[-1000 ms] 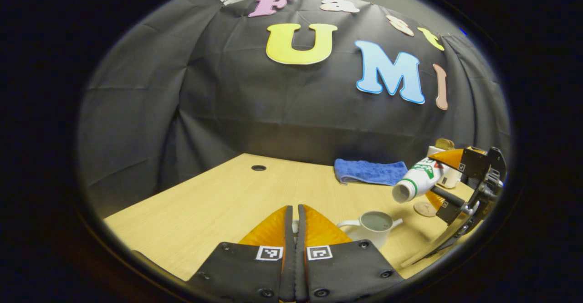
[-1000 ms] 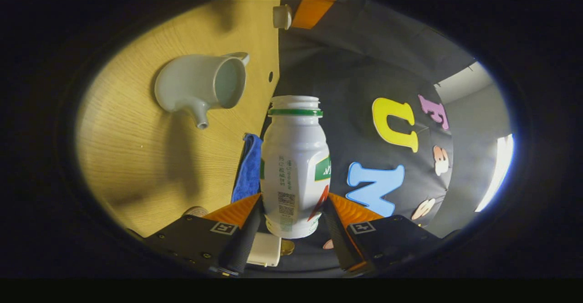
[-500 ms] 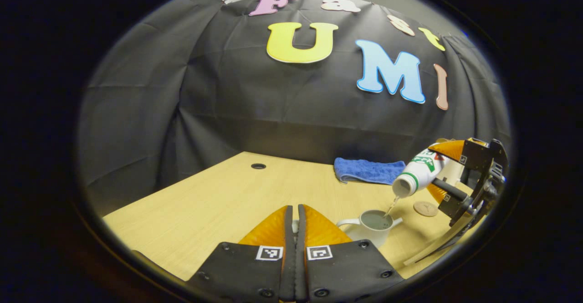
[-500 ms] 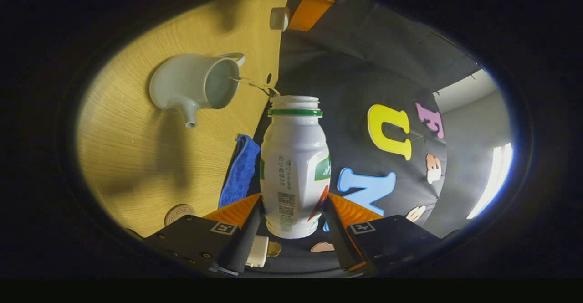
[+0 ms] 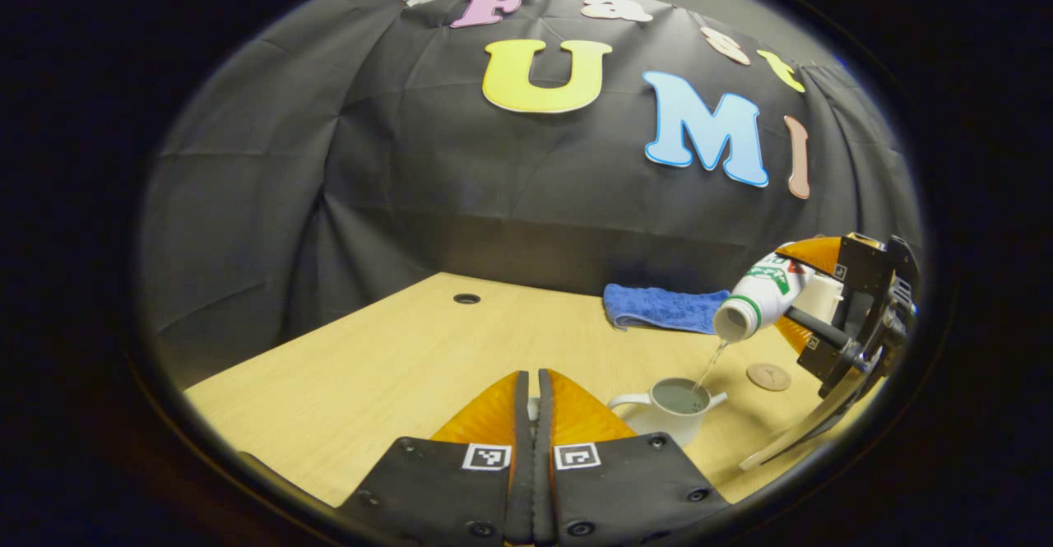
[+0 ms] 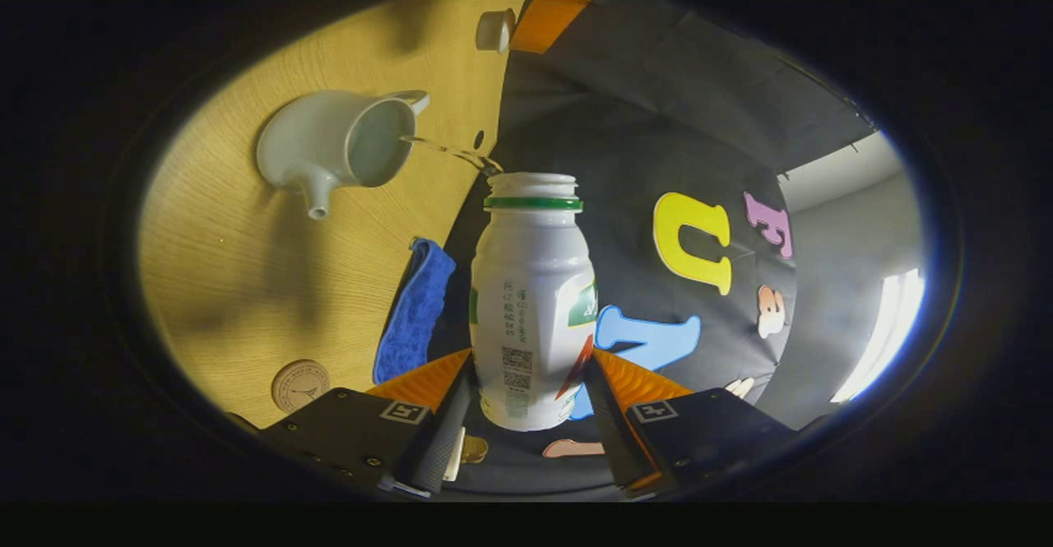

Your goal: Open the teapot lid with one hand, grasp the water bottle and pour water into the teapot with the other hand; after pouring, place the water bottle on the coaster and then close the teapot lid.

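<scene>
Blue cloth (image 5: pixel 665 308) behind teapot (image 5: pixel 670 410); coaster (image 5: pixel 768 377) beside — unobstructed.

Blue cloth (image 5: pixel 666 308) lies folded at far edge of pale wood bench (image 5: pixel 395 366), against black booth wall (image 5: pixel 428 169). Round cable hole (image 5: pixel 466 299) in bench surface, well apart from cloth.
</scene>
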The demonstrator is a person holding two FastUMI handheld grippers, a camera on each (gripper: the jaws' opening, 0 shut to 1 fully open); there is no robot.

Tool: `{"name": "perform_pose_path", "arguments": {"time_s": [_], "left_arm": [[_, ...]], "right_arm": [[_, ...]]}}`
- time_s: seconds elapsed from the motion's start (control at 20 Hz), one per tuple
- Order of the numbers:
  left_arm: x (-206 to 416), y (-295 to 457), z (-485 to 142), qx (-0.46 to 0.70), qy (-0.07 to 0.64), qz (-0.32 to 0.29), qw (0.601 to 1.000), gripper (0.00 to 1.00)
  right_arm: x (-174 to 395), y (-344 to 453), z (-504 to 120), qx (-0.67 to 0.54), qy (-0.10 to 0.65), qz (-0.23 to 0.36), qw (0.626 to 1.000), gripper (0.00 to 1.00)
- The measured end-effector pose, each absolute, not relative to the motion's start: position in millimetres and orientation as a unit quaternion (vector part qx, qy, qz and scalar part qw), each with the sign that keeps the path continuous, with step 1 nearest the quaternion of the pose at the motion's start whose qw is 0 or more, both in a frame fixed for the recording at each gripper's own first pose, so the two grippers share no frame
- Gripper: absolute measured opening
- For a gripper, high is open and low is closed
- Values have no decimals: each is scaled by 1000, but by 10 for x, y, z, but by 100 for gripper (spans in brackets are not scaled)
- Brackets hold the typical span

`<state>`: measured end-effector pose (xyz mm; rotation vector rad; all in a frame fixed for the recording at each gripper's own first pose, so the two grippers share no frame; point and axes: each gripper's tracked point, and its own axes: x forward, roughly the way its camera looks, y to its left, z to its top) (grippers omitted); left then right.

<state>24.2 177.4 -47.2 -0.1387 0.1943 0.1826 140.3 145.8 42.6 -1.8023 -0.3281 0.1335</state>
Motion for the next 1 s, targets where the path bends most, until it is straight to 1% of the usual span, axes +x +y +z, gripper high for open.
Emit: {"name": "perform_pose_path", "arguments": {"time_s": [0.15, 0.2, 0.25, 0.3, 0.35, 0.4, 1.0], "left_arm": [[243, 1778, -466, -70, 97, 92, 989, 10], [242, 1772, -477, -70, 97, 91, 989, 5], [246, 1772, -469, -70, 97, 91, 989, 10], [245, 1767, -469, -70, 97, 91, 989, 5], [245, 1764, -461, -70, 97, 91, 989, 5], [243, 1762, -474, -70, 97, 90, 989, 10], [240, 1796, -496, -68, 100, 93, 988, 10]], "right_arm": [[1415, 1457, 462, -782, -146, 56, 603, 73], [1419, 1455, 470, -783, -146, 56, 602, 73], [1423, 1455, 479, -783, -148, 55, 602, 74], [1427, 1459, 497, -784, -150, 55, 600, 74], [1427, 1454, 516, -786, -151, 53, 597, 74], [1432, 1457, 527, -787, -153, 52, 595, 74], [1486, 1523, 610, -798, -174, 47, 575, 73]]}}
